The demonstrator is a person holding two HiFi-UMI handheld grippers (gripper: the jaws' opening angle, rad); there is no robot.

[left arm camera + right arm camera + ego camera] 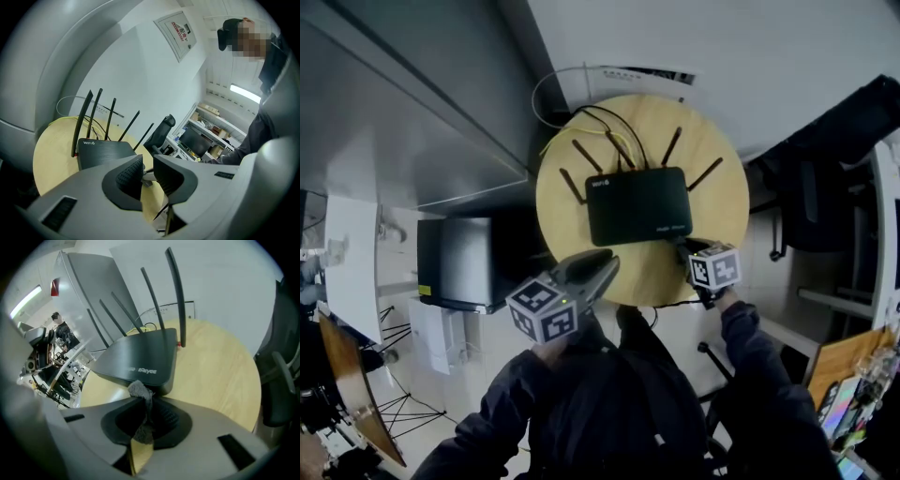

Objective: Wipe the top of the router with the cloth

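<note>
Right gripper (pixel 146 411) pinches the cloth (pixel 139 390) at the router's (pixel 140 357) front edge, seemingly ready to wipe. Left gripper (pixel 147 176) hovers empty, jaws slightly parted.

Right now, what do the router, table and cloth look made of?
Router: likely plastic, matte black, smooth moulded shell.
Table: pale wood or wood-look laminate, faint grain.
Cloth: grey fuzzy fabric, maybe microfibre, crumpled in the right gripper.

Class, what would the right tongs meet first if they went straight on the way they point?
The right tongs, gripping the cloth, would probably meet the near edge of the router.
</note>
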